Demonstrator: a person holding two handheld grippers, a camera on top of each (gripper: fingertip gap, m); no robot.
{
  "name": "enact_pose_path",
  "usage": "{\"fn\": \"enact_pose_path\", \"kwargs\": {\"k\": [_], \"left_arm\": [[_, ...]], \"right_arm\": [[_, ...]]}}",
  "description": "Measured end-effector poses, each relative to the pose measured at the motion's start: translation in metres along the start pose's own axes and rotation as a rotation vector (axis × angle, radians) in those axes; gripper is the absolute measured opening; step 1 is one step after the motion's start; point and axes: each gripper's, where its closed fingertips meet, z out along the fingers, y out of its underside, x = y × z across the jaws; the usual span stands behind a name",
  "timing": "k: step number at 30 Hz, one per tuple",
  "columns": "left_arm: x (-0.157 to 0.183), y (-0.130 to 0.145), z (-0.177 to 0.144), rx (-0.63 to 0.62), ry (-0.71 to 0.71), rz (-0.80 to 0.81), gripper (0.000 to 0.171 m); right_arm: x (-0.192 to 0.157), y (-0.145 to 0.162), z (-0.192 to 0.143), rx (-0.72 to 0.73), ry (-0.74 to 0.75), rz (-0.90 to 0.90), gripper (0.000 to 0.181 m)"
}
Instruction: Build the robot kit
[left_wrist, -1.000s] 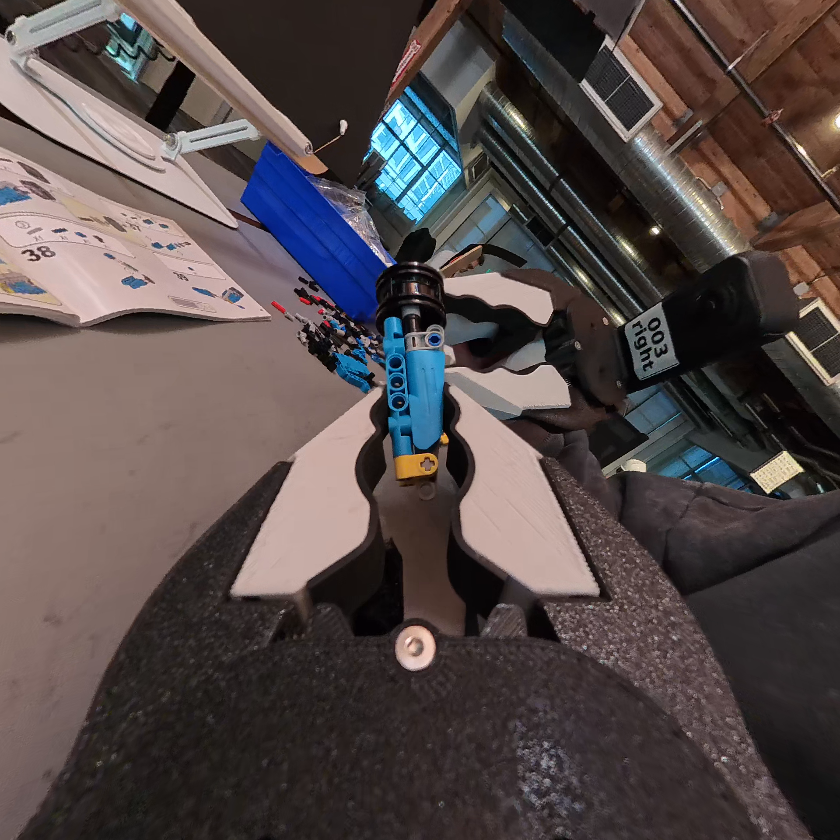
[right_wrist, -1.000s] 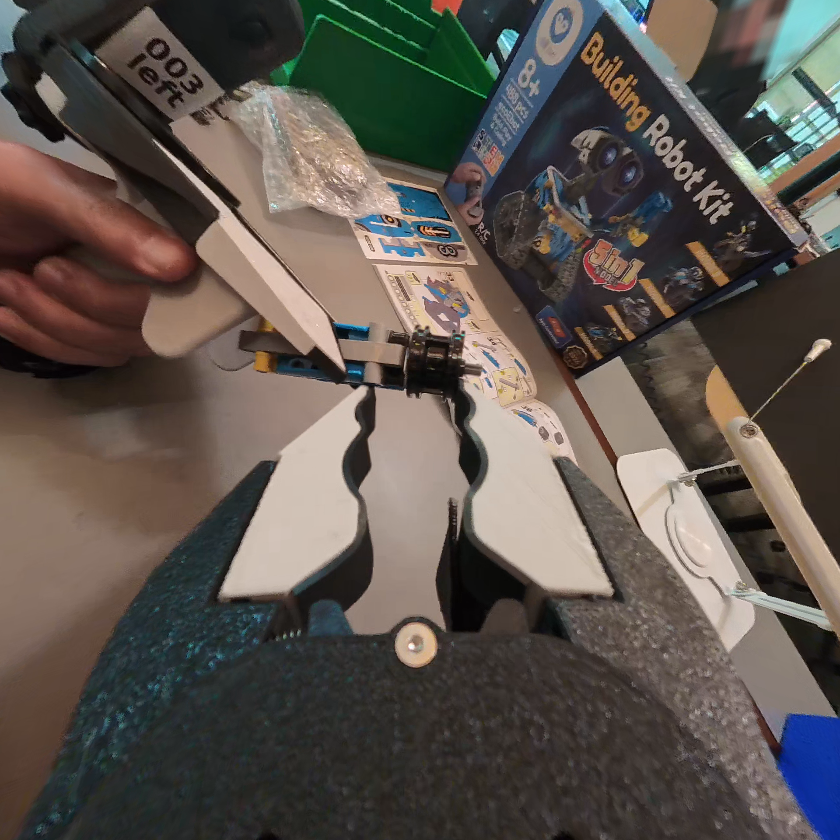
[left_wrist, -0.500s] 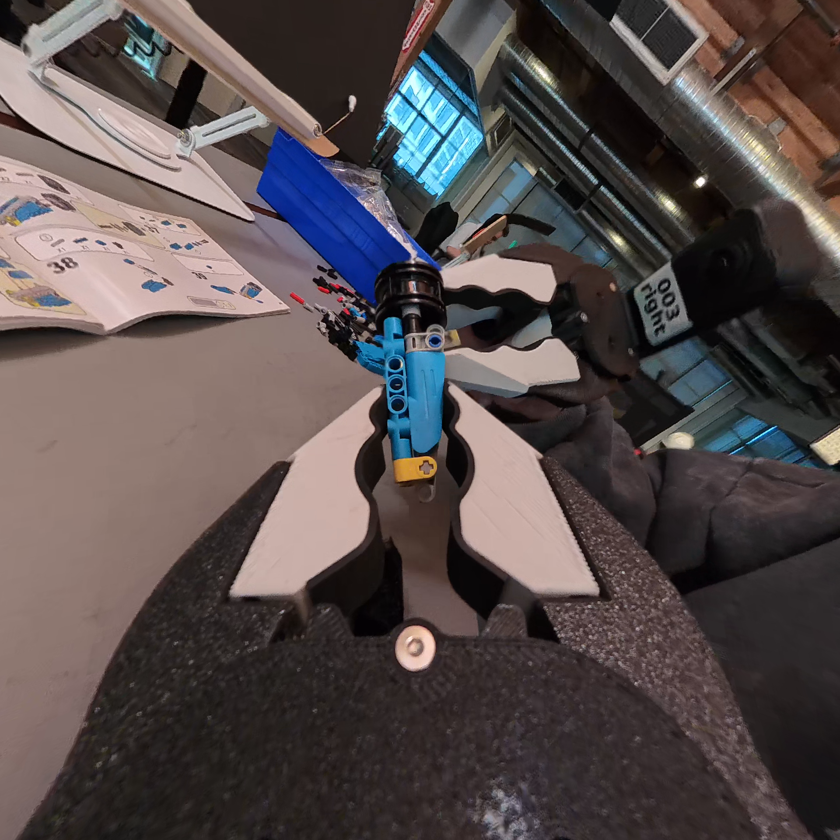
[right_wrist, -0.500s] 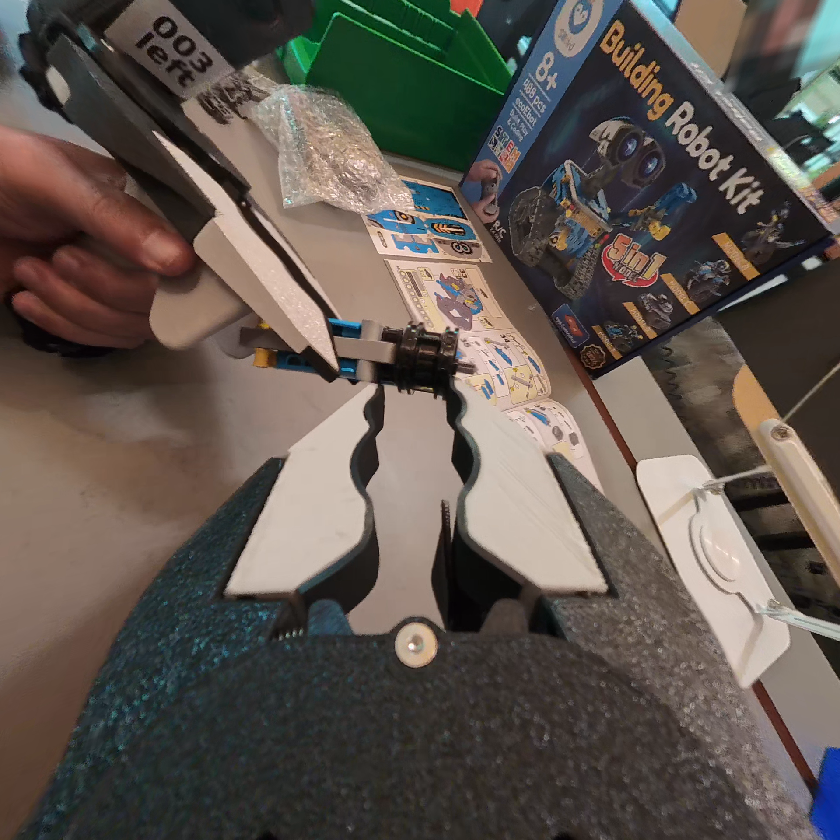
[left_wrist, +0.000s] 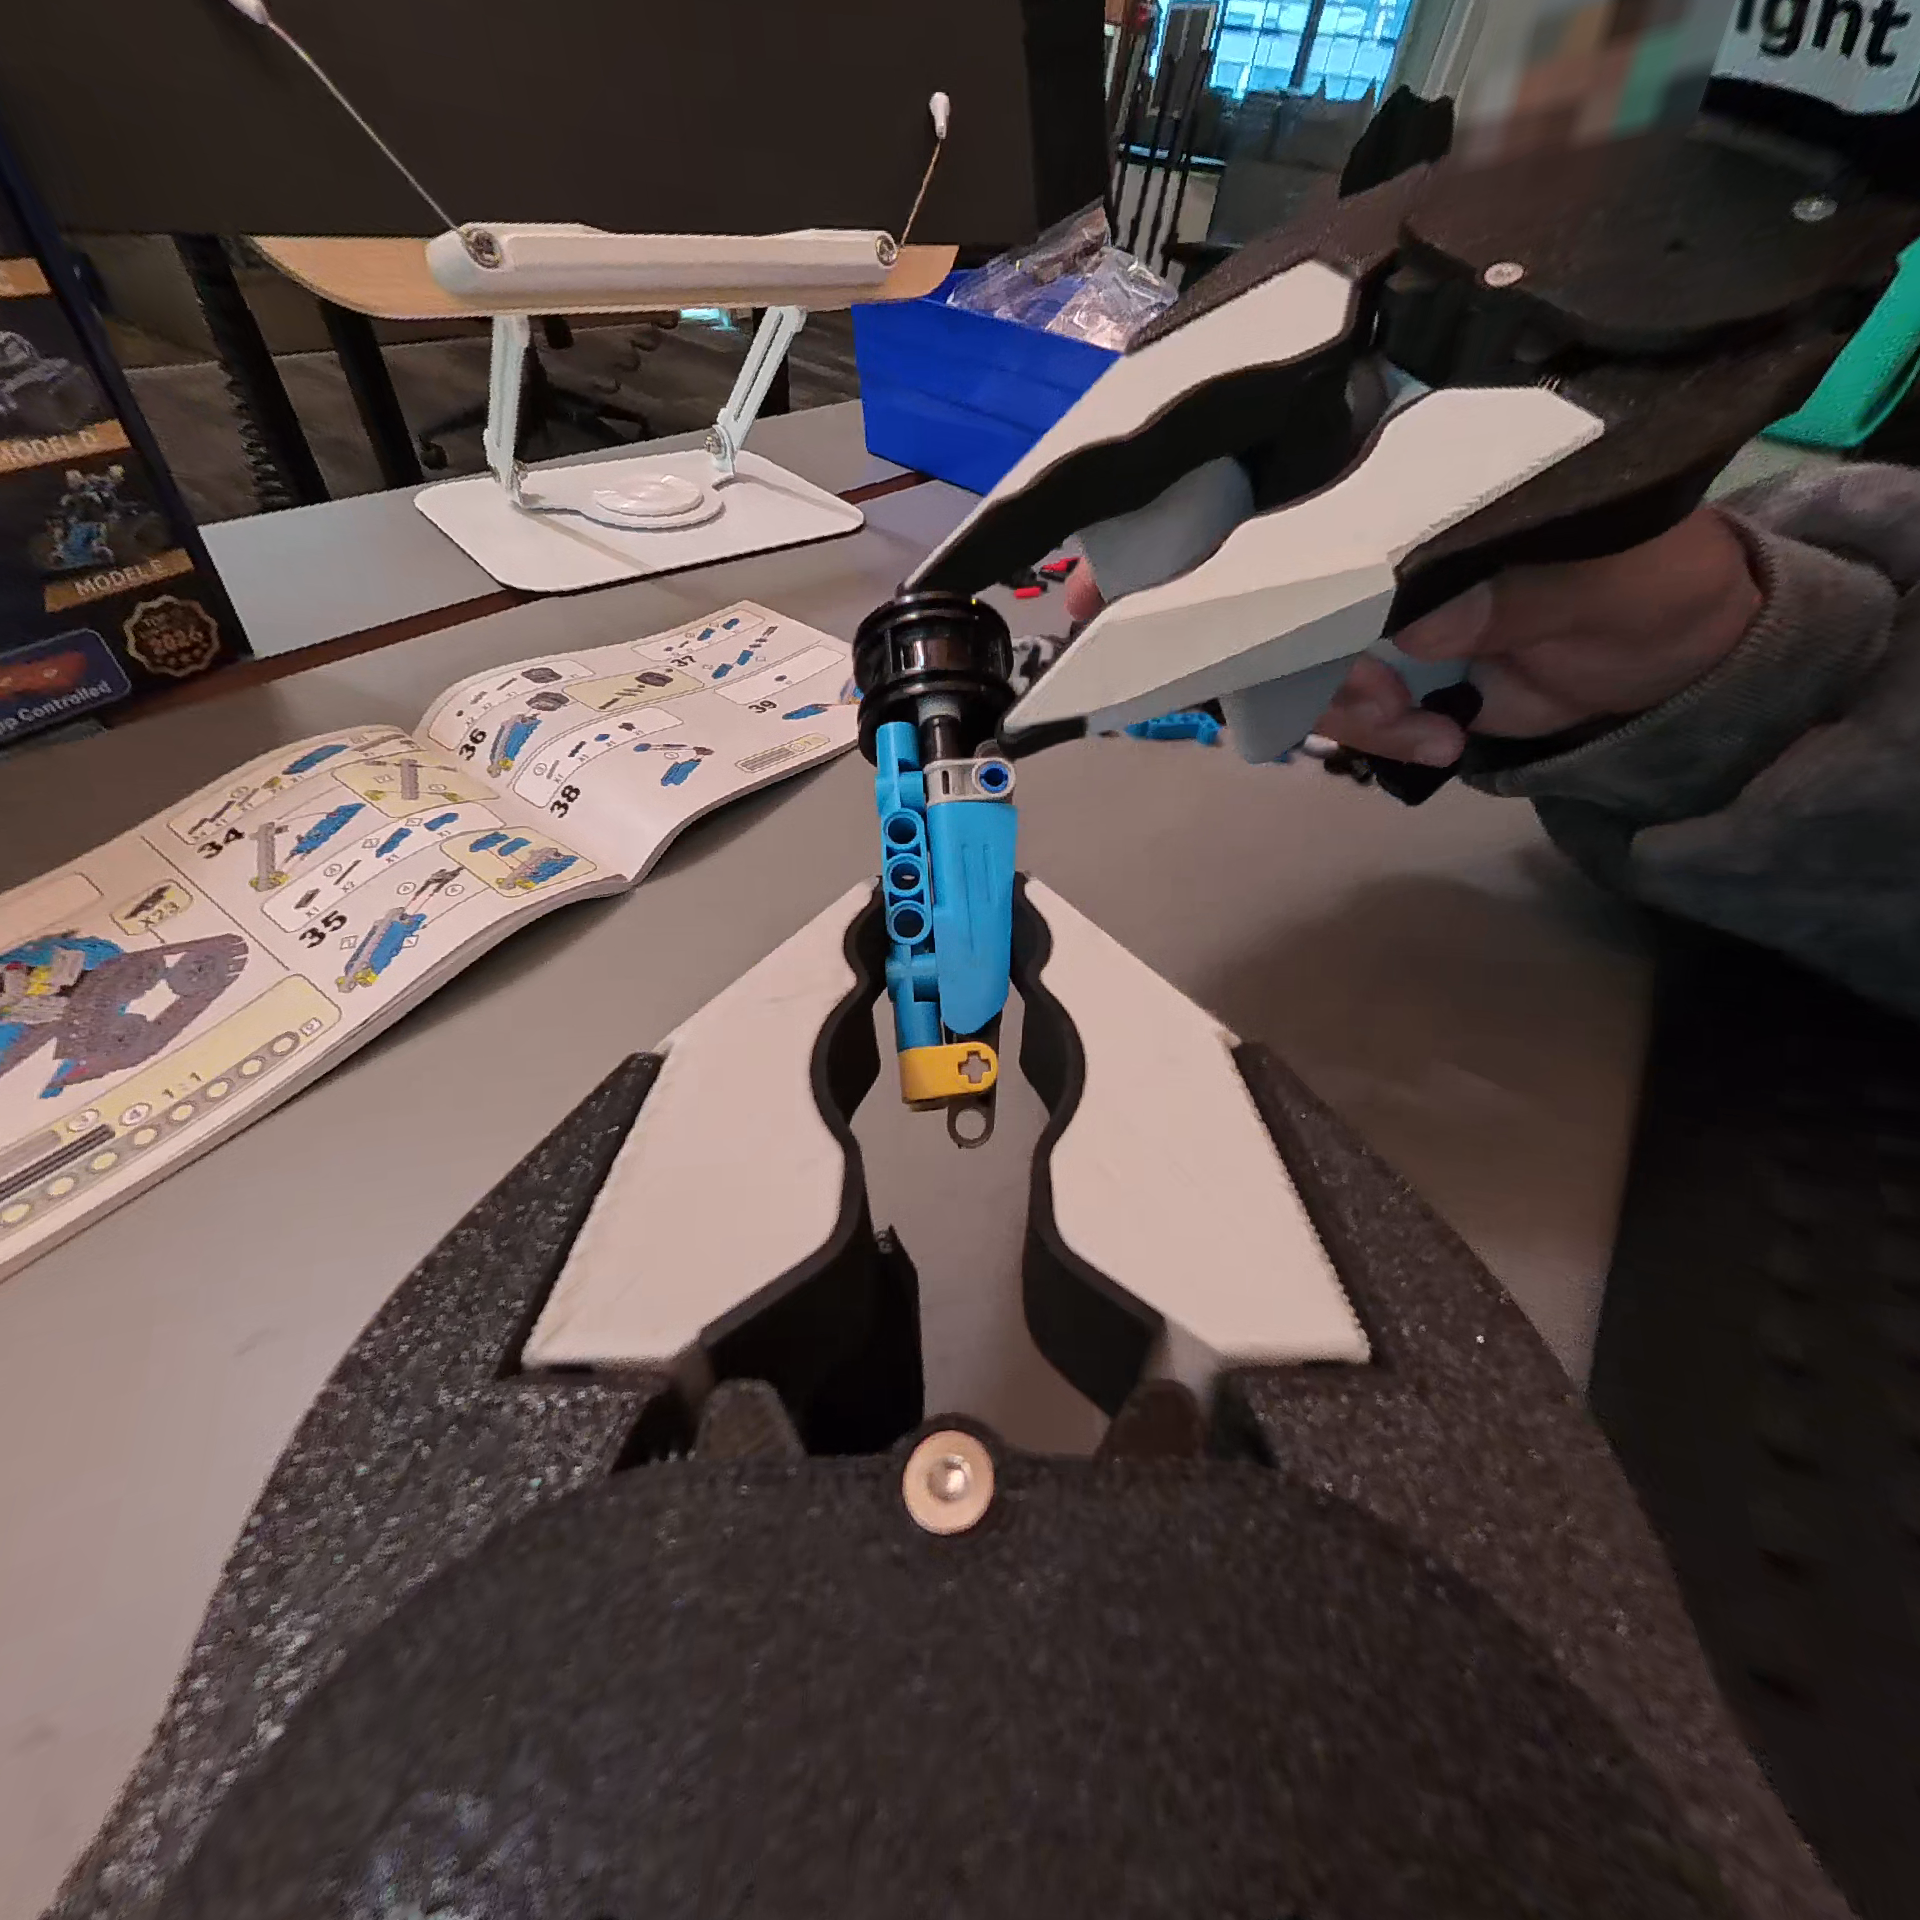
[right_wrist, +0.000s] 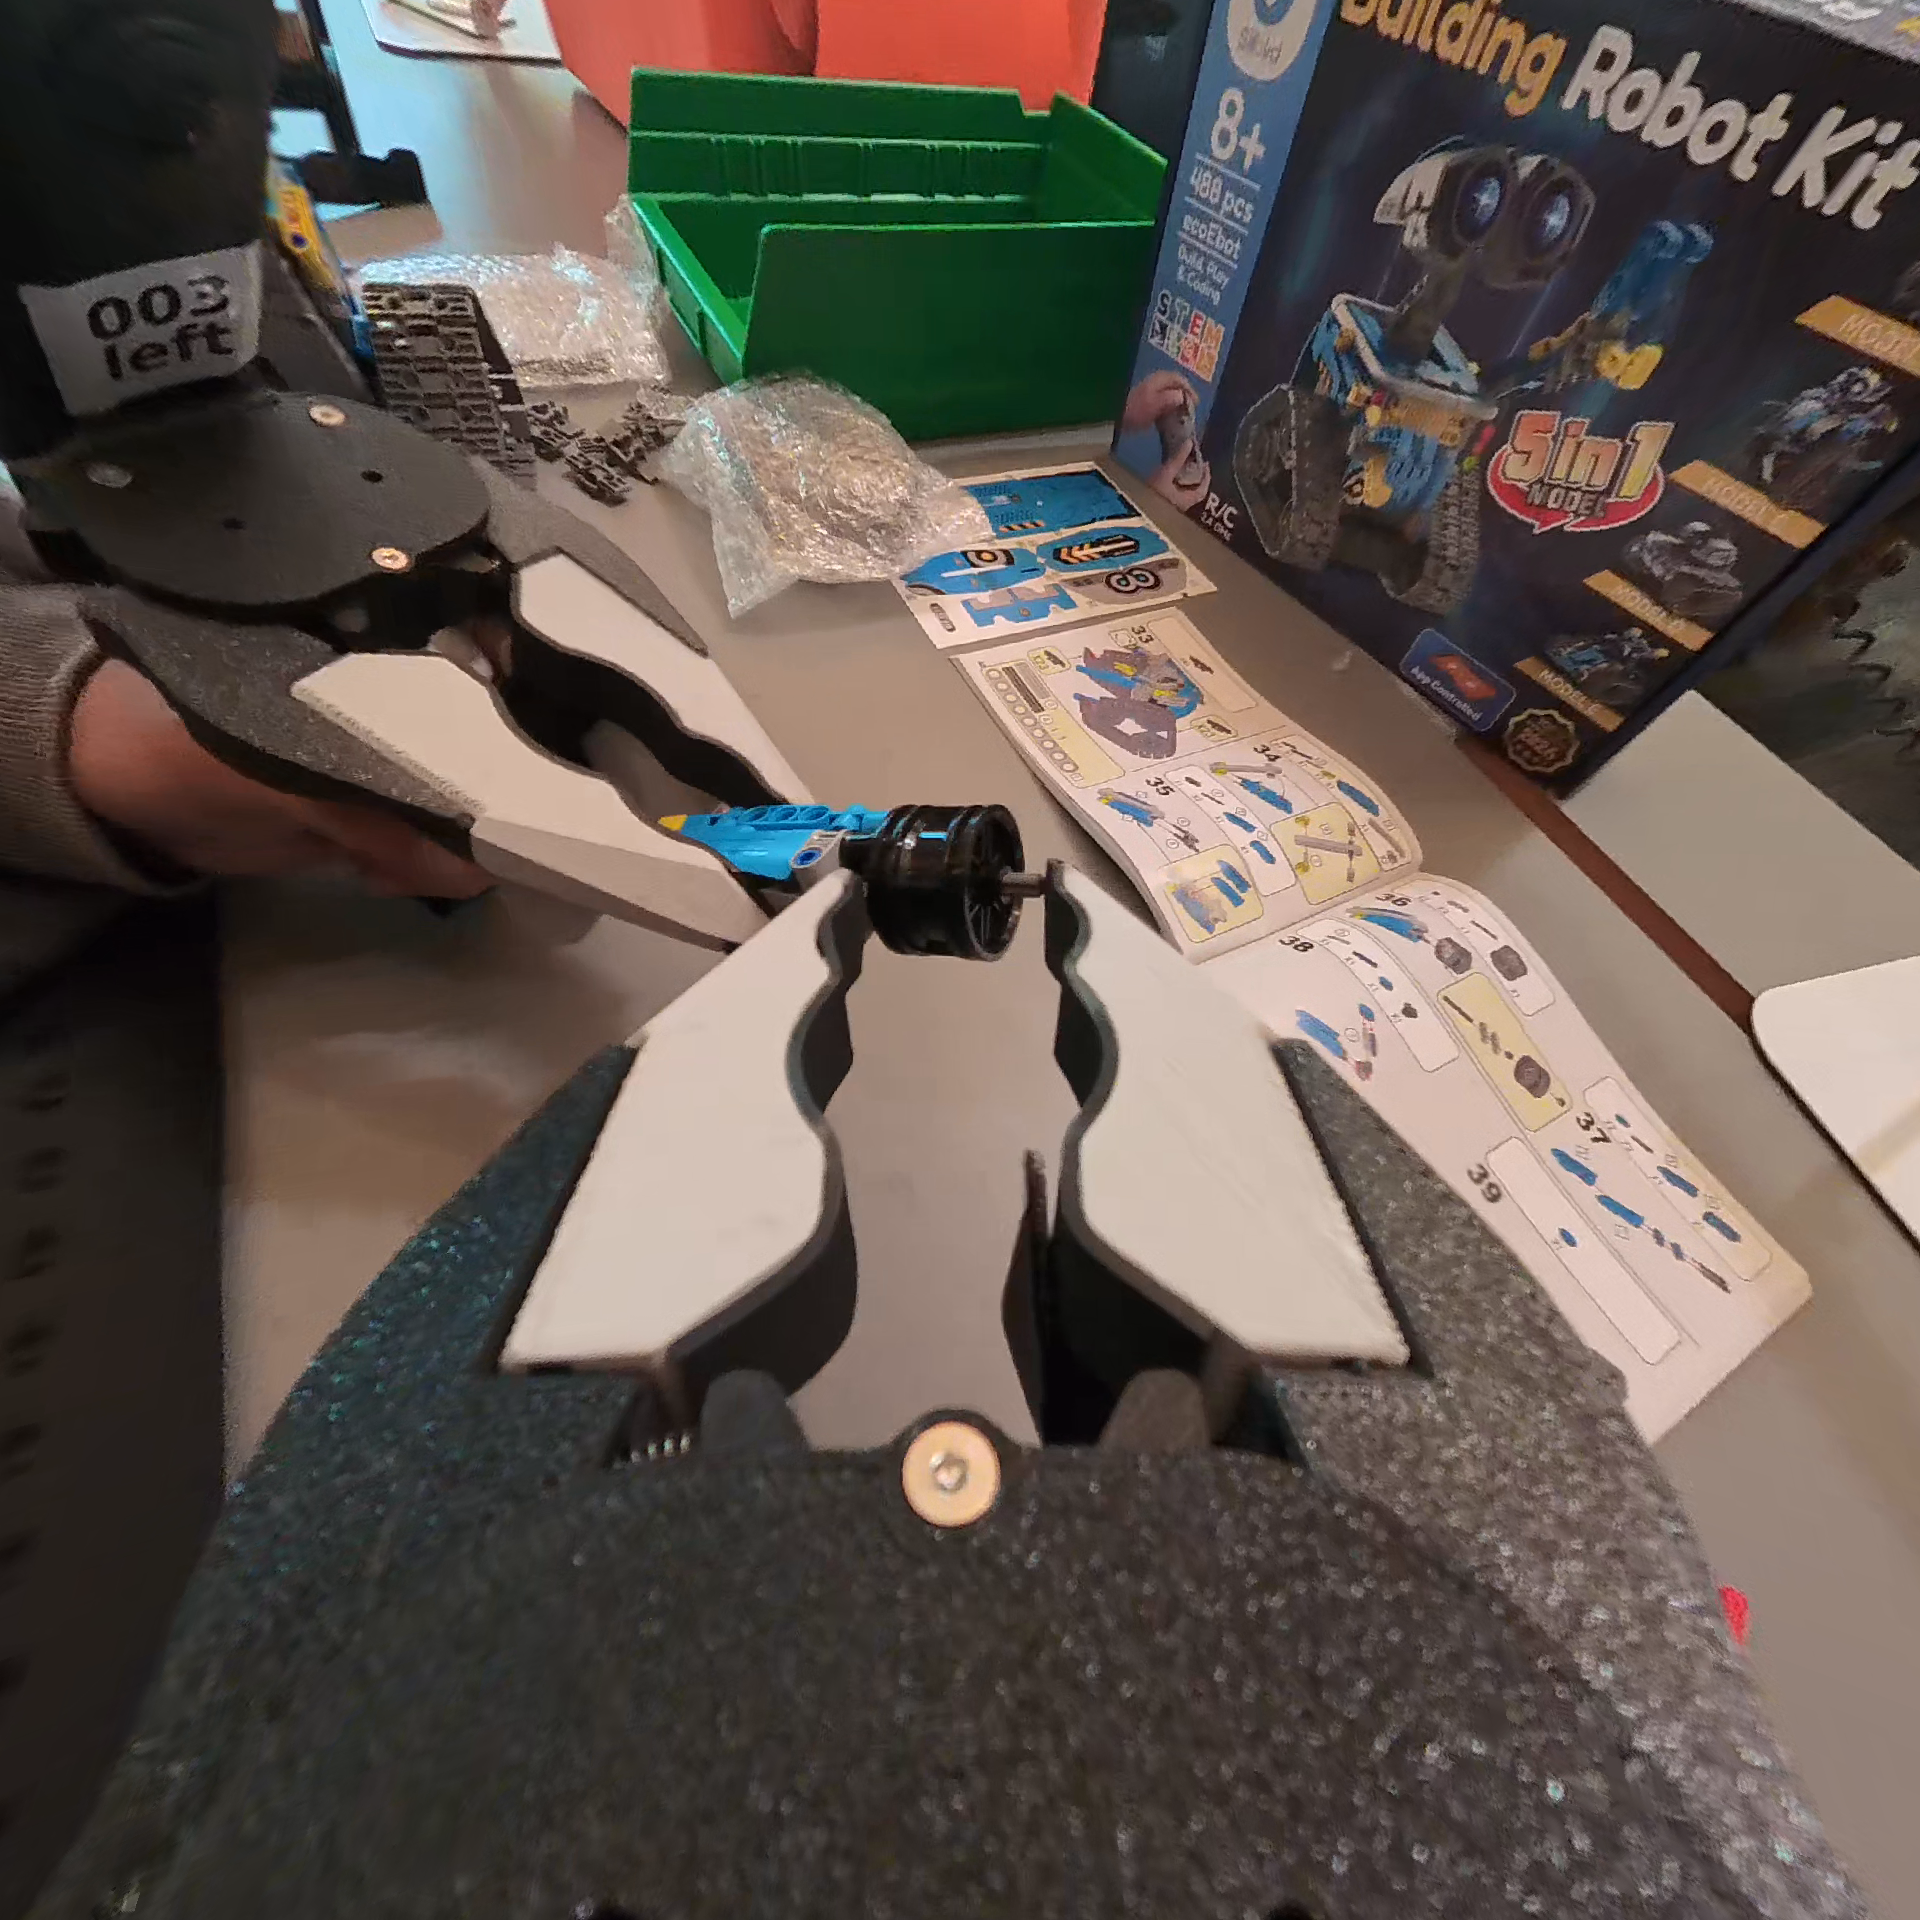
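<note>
Left gripper (left_wrist: 943, 940) fingers clamped on blue brick assembly (left_wrist: 940, 904), right gripper (right_wrist: 948, 894) fingers parted around its black wheel (right_wrist: 940, 878)

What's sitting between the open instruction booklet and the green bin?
In the right wrist view, a sticker sheet and a crumpled clear plastic bag lie on the table between the instruction booklet and green bin.
</note>
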Motion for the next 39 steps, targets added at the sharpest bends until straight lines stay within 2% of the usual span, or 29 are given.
{"fn": "enact_pose_path", "kwargs": {"k": [5, 11, 22, 26, 29, 34, 39], "left_arm": [[0.001, 0.002, 0.0, -0.022, -0.022, 0.051, 0.02], [0.0, 0.006, 0.001, -0.045, -0.036, 0.02, 0.018], [-0.005, 0.009, 0.006, -0.065, -0.059, 0.038, 0.02], [-0.002, 0.008, 0.006, -0.057, -0.037, 0.025, 0.021], [-0.004, 0.01, 0.006, -0.069, -0.053, 0.046, 0.021], [-0.001, 0.008, 0.005, -0.066, -0.065, 0.102, 0.02], [-0.003, 0.01, 0.004, -0.075, -0.082, 0.122, 0.02]], "right_arm": [[-0.002, 0.005, 0.0, -0.032, 0.016, -0.067, 0.034], [-0.003, 0.01, 0.003, -0.082, 0.093, -0.169, 0.032], [0.002, 0.012, 0.008, -0.097, 0.117, -0.139, 0.033], [0.006, 0.005, 0.002, -0.071, 0.17, -0.202, 0.039], [-0.001, 0.008, 0.005, -0.075, 0.169, -0.274, 0.023], [-0.004, 0.009, 0.004, -0.052, 0.078, -0.108, 0.021], [-0.005, 0.007, 0.007, -0.029, 0.076, -0.092, 0.021]]}}
